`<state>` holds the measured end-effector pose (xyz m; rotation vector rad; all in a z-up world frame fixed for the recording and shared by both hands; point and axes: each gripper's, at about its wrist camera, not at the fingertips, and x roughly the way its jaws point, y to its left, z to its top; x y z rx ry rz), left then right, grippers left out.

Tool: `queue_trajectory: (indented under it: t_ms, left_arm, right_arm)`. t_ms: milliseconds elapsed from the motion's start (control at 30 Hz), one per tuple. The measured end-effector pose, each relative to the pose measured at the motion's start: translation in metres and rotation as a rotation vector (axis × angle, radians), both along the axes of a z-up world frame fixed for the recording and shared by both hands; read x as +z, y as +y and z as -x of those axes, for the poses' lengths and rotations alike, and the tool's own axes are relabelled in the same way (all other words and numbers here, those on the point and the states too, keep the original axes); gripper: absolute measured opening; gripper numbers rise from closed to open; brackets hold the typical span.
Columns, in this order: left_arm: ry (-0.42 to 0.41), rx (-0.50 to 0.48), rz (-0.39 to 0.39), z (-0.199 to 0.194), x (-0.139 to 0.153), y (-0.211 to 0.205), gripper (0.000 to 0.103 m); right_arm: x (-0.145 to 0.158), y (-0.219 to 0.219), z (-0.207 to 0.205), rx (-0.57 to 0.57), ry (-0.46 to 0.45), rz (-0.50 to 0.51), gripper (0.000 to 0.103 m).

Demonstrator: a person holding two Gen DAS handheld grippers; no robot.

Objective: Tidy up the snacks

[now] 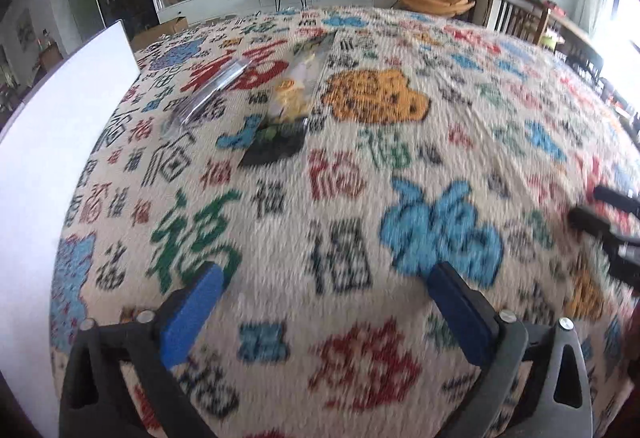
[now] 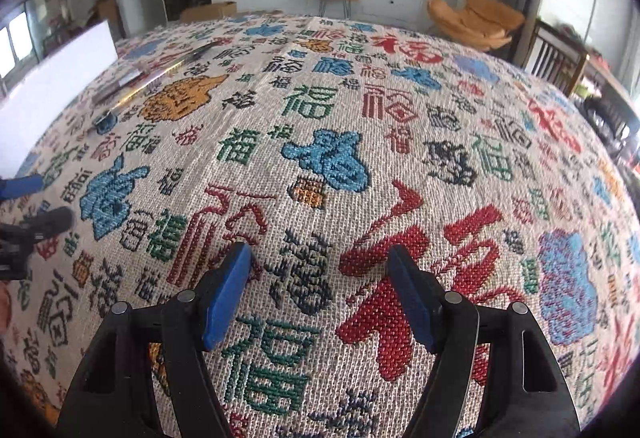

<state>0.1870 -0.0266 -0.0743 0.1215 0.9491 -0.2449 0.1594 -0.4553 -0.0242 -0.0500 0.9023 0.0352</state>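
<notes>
Left wrist view: motion-blurred throughout; patterned cloth [image 1: 360,166] characters smeared.
Snack packet [image 1: 288,98]: label unreadable; contents show only as yellowish pieces.
Clear packet [image 1: 208,90]: contents unclear.
White board [image 1: 52,142]: cut off by the left edge.
Right gripper [image 1: 600,218]: cropped at the right edge, blurred.
Left gripper [image 2: 28,206]: mostly cropped at the left edge.

Snack packets [image 1: 286,98] on patterned cloth [image 1: 360,142] — blurred

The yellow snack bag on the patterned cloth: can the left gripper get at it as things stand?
Probably yes. The left gripper is open and empty, and only bare patterned cloth lies between it and the yellow snack bag ahead.
</notes>
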Motion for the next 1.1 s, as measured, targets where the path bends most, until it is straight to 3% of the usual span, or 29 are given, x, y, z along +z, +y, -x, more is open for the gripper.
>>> queue_trajectory:
  t_ms: [133,1100]
  left_arm:
    - [-0.008,0.007,0.002,-0.016,-0.007,0.001,0.103]
    - [-0.010,0.009,-0.001,-0.017,-0.005,0.002,0.103]
  right_arm:
    - [-0.002,-0.005,0.001,-0.019,0.006,-0.005,0.081]
    - [-0.002,-0.004,0.002,-0.020,0.008,-0.008,0.083]
